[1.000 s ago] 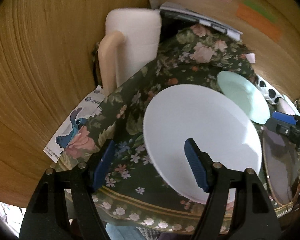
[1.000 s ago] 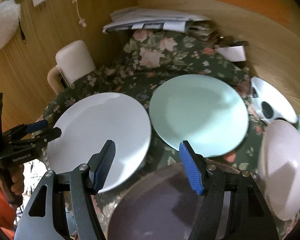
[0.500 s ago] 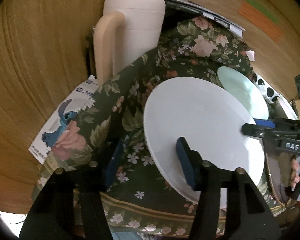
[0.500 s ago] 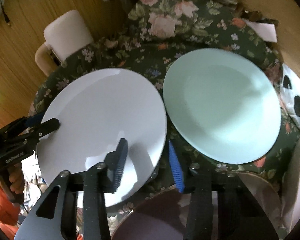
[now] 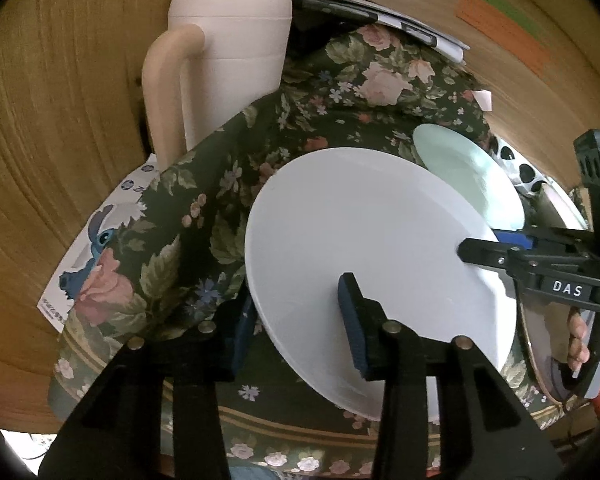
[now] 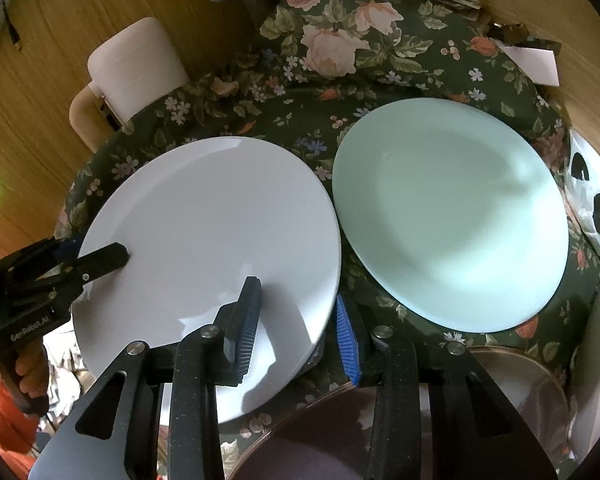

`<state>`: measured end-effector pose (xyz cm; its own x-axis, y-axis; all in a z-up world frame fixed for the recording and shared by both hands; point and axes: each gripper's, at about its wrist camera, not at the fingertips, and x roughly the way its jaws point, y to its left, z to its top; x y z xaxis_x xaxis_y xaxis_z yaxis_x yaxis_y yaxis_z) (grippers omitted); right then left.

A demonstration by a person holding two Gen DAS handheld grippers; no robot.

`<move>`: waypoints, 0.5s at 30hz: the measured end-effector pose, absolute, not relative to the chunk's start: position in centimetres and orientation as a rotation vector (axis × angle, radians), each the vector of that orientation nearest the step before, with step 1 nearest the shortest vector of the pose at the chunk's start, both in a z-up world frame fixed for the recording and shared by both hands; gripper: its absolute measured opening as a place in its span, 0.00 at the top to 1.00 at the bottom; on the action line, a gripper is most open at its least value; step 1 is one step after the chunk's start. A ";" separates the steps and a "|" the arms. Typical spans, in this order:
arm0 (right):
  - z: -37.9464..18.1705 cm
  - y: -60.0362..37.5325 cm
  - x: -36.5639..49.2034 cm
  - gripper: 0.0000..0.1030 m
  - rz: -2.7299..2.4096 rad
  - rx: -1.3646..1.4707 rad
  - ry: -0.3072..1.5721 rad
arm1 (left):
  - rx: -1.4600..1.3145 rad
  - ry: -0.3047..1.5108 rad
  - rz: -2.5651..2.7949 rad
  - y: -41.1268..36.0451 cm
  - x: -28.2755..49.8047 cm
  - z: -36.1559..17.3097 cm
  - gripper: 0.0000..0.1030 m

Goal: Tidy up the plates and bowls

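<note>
Slippage is the risk; white plate [image 6: 208, 236] lies on the floral cloth [image 6: 340, 92], just beside the green plate [image 6: 452, 212]; left gripper [image 5: 300, 320] and right gripper [image 6: 296, 316] straddle opposite rims, jaws partly open, neither clamped; an uneven squeeze could tip it.

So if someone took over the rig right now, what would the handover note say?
Left gripper: open, straddling the white plate's near-left edge, not clamped.
Right gripper: open, straddling the same plate's right edge.
White plate lies on the floral cloth, beside the mint plate. A dark plate, a pale plate and a spotted dish lie around them.
Done: nothing stacked yet.
Left: close on the white plate, lift it, stack the plates.
</note>
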<state>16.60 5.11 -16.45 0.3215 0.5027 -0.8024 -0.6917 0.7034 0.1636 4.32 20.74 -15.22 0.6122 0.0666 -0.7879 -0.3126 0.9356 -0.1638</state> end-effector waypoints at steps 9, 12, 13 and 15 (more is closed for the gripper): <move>-16.2 4.5 16.4 0.71 0.797 -0.192 0.951 | -0.317 0.879 0.231 20.8 4.1 -14.7 0.61; -15.9 4.1 16.1 0.71 0.796 -0.191 0.936 | -0.313 0.869 0.228 20.8 3.9 -14.6 0.61; -15.7 3.9 16.0 0.71 0.796 -0.187 0.931 | -0.309 0.865 0.228 20.7 3.9 -14.5 0.61; -15.4 3.6 15.8 0.71 0.795 -0.180 0.922 | -0.301 0.856 0.224 20.5 3.8 -14.3 0.61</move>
